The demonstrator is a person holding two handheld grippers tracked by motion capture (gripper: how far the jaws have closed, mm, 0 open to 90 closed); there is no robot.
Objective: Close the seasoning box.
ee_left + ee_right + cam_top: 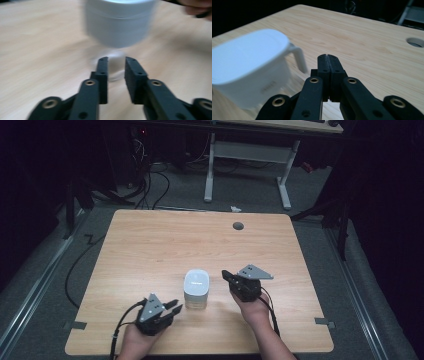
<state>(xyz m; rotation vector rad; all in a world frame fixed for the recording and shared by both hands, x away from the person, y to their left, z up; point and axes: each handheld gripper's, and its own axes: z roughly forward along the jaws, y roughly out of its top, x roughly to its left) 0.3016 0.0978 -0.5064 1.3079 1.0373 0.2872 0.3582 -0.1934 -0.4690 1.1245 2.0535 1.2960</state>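
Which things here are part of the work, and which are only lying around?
In the work: white container, left gripper, right gripper.
Lying around: table hole, white scrap on the floor, cables, far desk.

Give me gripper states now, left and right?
Left gripper: jaws apart, nothing held, pointed at the white container.
Right gripper: jaws closed together, nothing held, beside the container.

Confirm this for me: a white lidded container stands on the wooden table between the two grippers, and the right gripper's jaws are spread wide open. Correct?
Not quite. The right gripper has its jaws pressed together, shut on nothing, as the right gripper view shows. The rest holds: the white lidded container stands on the wooden table between the two grippers.
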